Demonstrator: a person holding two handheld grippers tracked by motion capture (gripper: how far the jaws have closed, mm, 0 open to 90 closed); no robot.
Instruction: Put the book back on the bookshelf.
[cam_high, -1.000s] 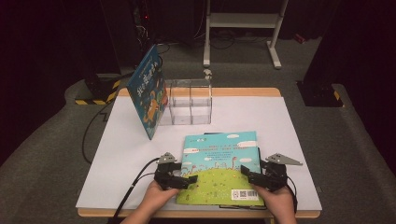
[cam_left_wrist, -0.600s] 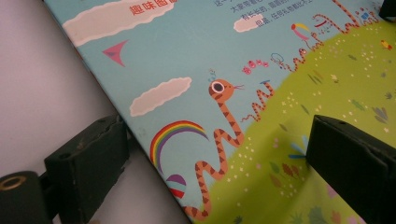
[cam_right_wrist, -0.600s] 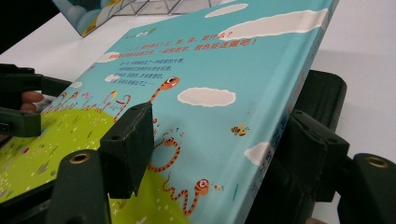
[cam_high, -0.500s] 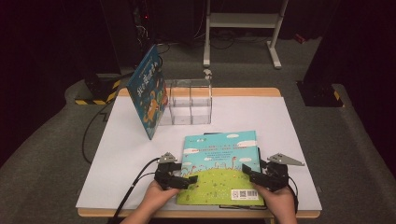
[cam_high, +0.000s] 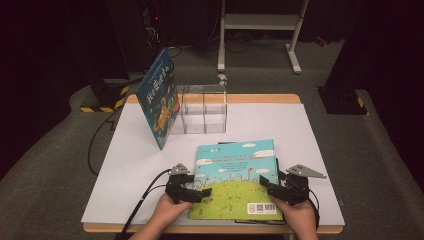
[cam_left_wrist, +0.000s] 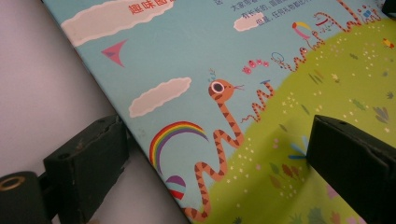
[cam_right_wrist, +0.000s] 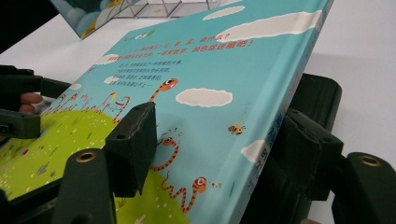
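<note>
On the white bench (cam_high: 125, 165) in a dark room, both grippers (cam_high: 202, 192) (cam_high: 265, 184) straddle the book (cam_high: 235, 175), jaws apart; its near edge is hidden.

The high view looks forward and down from above the person's side, taking in the whole tabletop (cam_high: 130, 165). Each gripper view sits very close, looking along its own jaws across the picture book (cam_high: 235, 182) cover, the part that all three views share (cam_left_wrist: 261, 79) (cam_right_wrist: 205, 74).
</note>
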